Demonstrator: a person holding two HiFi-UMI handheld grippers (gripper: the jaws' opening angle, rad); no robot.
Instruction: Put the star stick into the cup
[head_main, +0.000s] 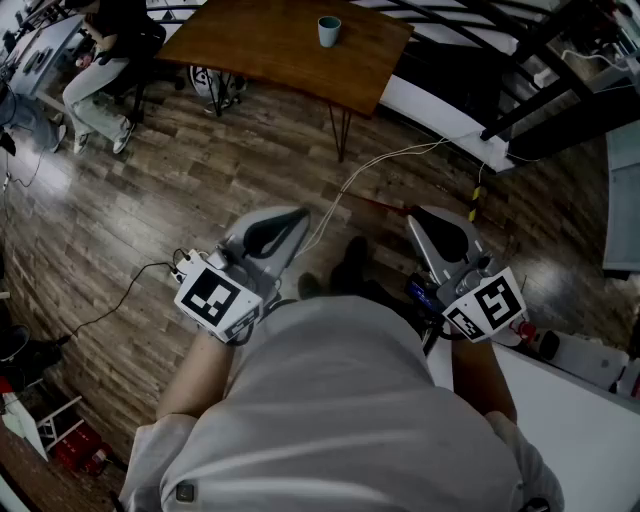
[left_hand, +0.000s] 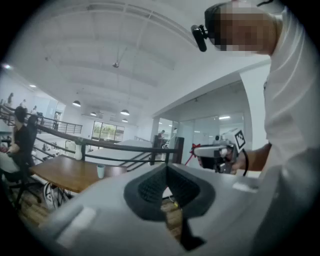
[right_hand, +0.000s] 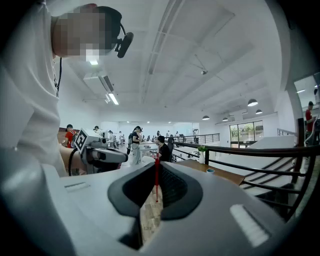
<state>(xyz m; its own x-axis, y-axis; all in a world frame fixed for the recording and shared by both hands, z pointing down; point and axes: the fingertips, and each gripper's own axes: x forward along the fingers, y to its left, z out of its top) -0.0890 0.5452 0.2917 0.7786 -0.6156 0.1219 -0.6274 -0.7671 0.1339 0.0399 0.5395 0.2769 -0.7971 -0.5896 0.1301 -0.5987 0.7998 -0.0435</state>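
A thin red star stick (right_hand: 156, 182) stands upright between the dark pads of my right gripper (right_hand: 156, 167), which is shut on it. My left gripper (left_hand: 167, 170) is shut with nothing in it. In the head view both grippers are held close to the person's body over the wooden floor, the left gripper (head_main: 290, 215) and the right gripper (head_main: 420, 215) pointing forward. The pale blue cup (head_main: 329, 30) stands on a brown wooden table (head_main: 260, 50) well ahead of them. The cup (left_hand: 101, 171) also shows small and far in the left gripper view, and the cup (right_hand: 210, 170) in the right gripper view.
A white cable (head_main: 370, 170) and a black cable (head_main: 120, 300) lie on the floor. A black railing (head_main: 540, 80) and stairs run at the right. A seated person (head_main: 100, 70) is at the far left. A white surface (head_main: 590, 400) lies at the lower right.
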